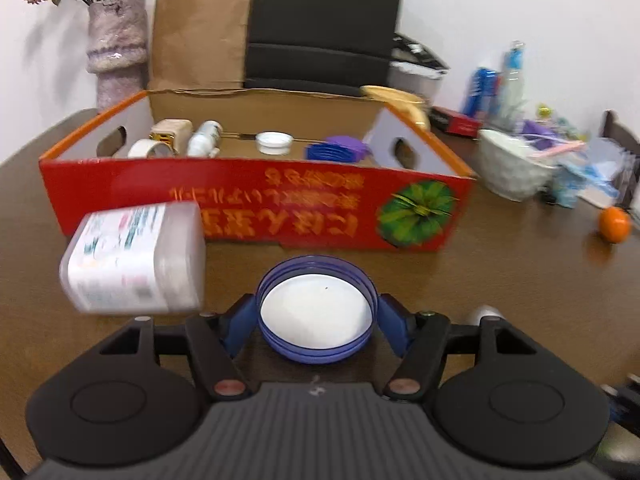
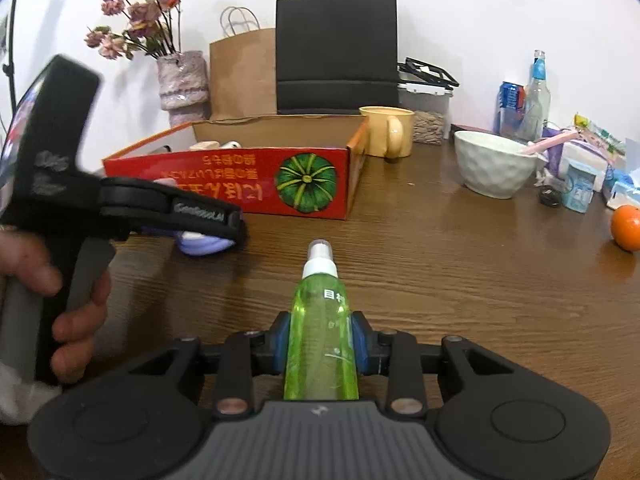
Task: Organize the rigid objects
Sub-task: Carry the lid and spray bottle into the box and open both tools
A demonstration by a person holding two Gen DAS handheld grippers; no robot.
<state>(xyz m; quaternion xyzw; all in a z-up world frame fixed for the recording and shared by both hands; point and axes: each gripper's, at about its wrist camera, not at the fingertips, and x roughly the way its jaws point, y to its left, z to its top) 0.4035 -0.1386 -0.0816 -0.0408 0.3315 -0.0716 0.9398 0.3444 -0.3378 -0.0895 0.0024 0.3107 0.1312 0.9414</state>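
Two grippers each hold something above the wooden table (image 2: 460, 272). The left gripper (image 1: 316, 318) has its blue pads on either side of a blue lid (image 1: 316, 312), which sits squarely between them, white inside facing up. A labelled white container (image 1: 136, 258) lies on its side just left of it. The right gripper (image 2: 320, 340) pinches a green spray bottle (image 2: 320, 332) by its body, nozzle pointing away along the fingers. Beyond both stands the red cardboard box (image 1: 256, 204), open-topped, already holding a tape roll (image 1: 150, 148), small white bottle (image 1: 205, 138) and lids.
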